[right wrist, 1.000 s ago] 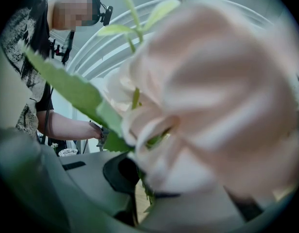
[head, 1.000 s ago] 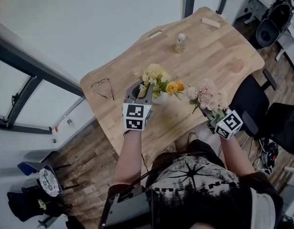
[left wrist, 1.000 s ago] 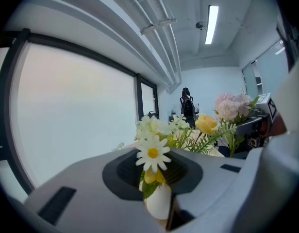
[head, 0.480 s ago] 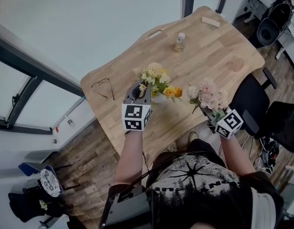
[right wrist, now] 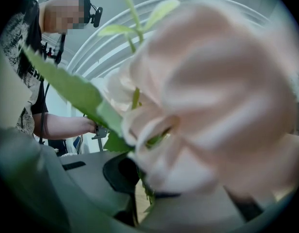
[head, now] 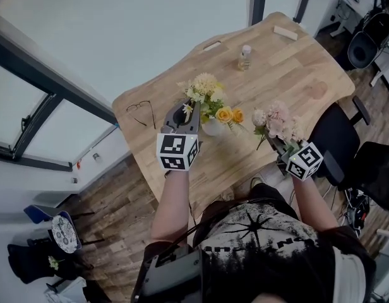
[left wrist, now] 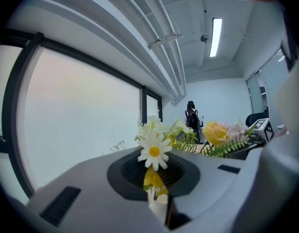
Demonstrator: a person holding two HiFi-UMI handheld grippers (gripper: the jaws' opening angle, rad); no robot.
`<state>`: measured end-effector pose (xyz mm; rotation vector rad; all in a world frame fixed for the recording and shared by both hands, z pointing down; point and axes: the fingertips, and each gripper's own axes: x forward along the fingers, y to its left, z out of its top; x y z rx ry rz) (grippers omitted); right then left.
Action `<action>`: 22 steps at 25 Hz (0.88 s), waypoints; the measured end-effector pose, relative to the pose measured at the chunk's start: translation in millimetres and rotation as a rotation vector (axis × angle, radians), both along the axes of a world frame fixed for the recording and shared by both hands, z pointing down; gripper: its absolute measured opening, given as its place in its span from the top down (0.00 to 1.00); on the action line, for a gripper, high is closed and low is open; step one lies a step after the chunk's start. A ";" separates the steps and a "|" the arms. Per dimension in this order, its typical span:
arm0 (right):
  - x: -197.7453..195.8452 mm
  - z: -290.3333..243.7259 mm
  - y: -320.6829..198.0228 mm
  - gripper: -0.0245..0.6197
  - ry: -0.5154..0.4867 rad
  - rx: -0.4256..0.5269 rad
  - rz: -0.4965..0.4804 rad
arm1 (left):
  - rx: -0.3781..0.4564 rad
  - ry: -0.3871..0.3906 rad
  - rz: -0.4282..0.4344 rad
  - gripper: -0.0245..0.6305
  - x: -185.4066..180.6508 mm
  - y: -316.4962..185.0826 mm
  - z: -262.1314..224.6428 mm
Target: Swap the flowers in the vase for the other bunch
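**A:** Where are the two bunches, and how much room is around them?

**B:** The yellow bunch (head: 207, 96) stands over the white vase (head: 212, 129), at the left end of the table (head: 289, 74). The left gripper (head: 182, 110) is closed on its stems, just beside the vase. Whether the stems are out of the vase, I cannot tell. The pink bunch (head: 278, 117) is in the air to the right, apart from the vase. The right gripper (head: 278, 142) is clamped on its stems, near the front edge of the table.

**A:** What lies between and around them?

**B:** Bare wood lies between the vase and the pink bunch. The glasses (head: 139, 111) lie near the left corner. The bottle (head: 245, 57) and the wooden block (head: 285, 33) are well apart, at the far side. A black chair (head: 338, 134) stands just beyond the front edge, beside the right gripper.

**A:** What do the gripper views add?

**B:** The left gripper view shows a white daisy (left wrist: 154, 151) rising straight from the closed jaws. Behind the flowers it also shows the marker cube (left wrist: 263, 127) of the right gripper. The right gripper view is almost filled with pink petals. Green stems go down between its jaws, and the person's left arm (right wrist: 67, 125) shows behind.
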<state>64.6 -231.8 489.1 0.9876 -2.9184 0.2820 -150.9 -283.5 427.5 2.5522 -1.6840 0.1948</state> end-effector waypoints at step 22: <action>4.0 -37.2 -37.4 0.91 -0.058 0.038 -0.279 | 0.150 0.032 -0.245 0.90 14.7 22.9 -107.1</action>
